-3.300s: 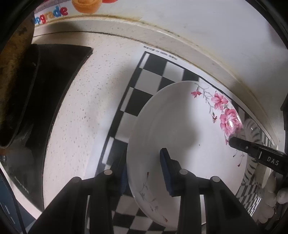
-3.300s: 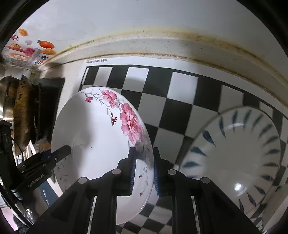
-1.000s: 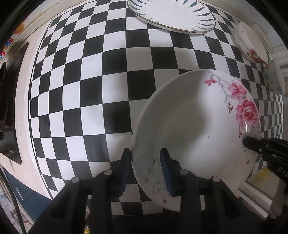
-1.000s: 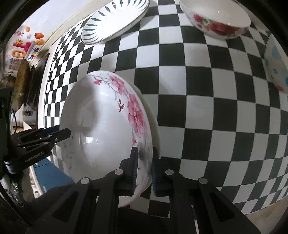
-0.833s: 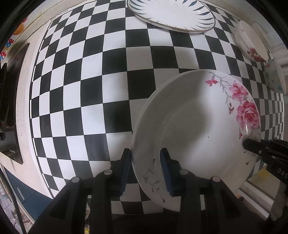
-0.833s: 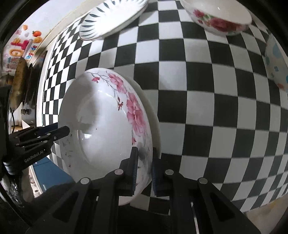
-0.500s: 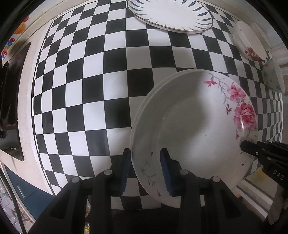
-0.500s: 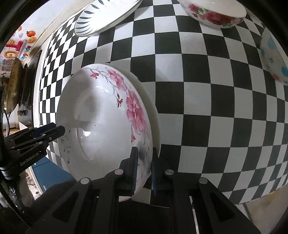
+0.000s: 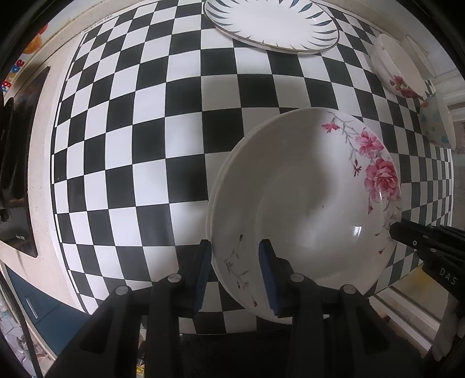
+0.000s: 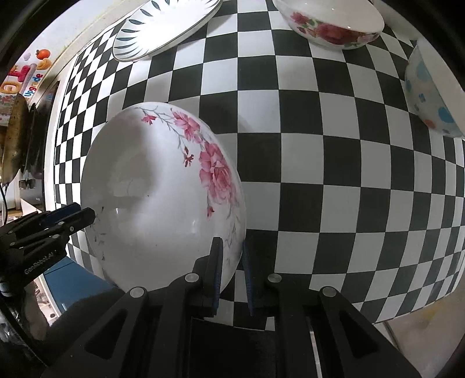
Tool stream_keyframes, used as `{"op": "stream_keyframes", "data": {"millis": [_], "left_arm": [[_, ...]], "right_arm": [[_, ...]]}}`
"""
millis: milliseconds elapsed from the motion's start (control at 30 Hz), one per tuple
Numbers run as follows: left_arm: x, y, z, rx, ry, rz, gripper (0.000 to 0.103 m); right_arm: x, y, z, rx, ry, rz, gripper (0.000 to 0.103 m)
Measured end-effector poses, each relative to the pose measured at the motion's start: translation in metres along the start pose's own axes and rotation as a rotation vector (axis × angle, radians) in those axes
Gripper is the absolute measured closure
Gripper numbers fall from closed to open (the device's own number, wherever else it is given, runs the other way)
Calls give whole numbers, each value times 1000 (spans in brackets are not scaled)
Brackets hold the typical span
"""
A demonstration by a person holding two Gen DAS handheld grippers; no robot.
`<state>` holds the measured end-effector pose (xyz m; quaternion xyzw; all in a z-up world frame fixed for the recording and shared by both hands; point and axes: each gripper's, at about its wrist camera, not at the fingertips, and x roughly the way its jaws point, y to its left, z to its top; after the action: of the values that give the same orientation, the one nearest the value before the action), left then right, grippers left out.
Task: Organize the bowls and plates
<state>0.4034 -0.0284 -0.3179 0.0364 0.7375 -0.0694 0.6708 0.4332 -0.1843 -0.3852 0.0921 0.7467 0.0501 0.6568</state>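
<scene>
Two tools pinch one rose plate [image 9: 305, 203] by opposite rims: left tool [image 9: 235, 273] near the bare edge, right tool [image 10: 231, 273] below the roses. Plate held over the checkered tabletop [image 9: 145, 130]. A second rim shows beneath it. Leaf-pattern plate [image 9: 270, 24], rose bowl [image 10: 328, 21], and dotted bowl [image 10: 430, 96] sit farther back.

Place: a home kitchen is showing.
Evidence: a checkered counter mat [image 9: 145, 130] is bearing crockery; a black stovetop [image 9: 17, 162] is lying at far left.
</scene>
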Motion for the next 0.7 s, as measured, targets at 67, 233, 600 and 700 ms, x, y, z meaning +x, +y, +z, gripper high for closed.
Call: {"op": "stream_keyframes", "data": {"millis": [67,233,600,700], "left_arm": [[-3,3,-1,1,-8,0,72],[-29,5,-3,-7,-55,-12,72],[-74,27,67,-47,-181,-69,65],[-70,31,96,-65,-183,-72,65]], "right_arm": [[-1,1,-1,5,0,2,87],[-21,-3,-1,2,-29,17,87],[-64,8,58,34,-160,153,44],[-63,9,88,75,-168,211,44]]}}
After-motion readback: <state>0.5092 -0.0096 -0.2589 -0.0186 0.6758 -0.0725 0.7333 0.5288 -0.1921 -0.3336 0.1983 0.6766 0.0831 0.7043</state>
